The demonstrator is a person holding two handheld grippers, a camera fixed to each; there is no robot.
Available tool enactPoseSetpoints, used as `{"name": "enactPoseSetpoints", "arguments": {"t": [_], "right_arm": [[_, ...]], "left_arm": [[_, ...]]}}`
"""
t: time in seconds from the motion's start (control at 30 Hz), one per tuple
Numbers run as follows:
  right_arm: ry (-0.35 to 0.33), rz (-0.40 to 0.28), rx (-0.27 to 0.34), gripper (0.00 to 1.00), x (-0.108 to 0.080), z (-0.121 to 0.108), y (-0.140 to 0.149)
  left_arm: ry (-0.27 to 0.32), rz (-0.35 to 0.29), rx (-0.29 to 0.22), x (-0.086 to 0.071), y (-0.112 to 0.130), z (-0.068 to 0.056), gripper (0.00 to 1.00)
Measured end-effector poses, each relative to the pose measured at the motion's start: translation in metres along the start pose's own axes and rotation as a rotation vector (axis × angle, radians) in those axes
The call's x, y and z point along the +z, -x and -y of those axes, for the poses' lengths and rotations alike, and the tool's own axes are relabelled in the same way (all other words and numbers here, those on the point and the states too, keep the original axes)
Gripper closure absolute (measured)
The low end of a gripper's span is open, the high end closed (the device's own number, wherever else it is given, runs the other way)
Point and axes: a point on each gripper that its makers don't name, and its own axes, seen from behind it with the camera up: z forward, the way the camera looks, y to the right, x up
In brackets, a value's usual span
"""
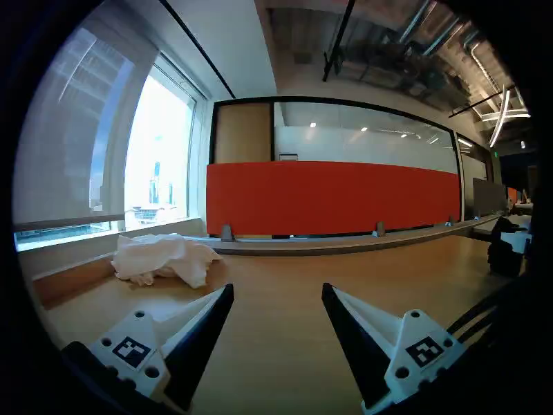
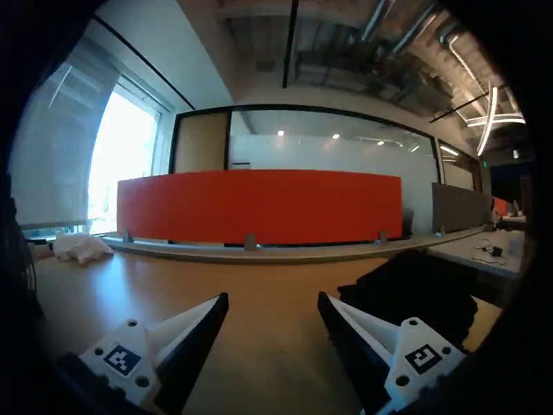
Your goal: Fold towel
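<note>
A crumpled white towel lies on the wooden desk at the far left, near the window. My left gripper hovers low over the desk, open, with nothing between its fingers; the towel is ahead and to its left, apart from it. In the right gripper view the same towel is small and far off at the left edge. My right gripper is open too and holds nothing. A dark folded cloth pile sits just beyond its right finger.
A red divider panel runs along the back of the desk. A window sill borders the left side. Dark objects sit at the desk's right end. Bare wood stretches between the towel and the dark pile.
</note>
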Motion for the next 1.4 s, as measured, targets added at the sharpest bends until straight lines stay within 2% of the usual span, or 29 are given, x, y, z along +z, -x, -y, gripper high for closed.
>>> {"name": "enactPoseSetpoints", "arguments": {"t": [1.4], "right_arm": [[0.0, 0.0, 0.001, 0.0, -0.0006, 0.0, 0.0004]], "left_arm": [[-0.001, 0.0, 0.0, 0.0005, 0.0035, 0.0001, 0.05]]}}
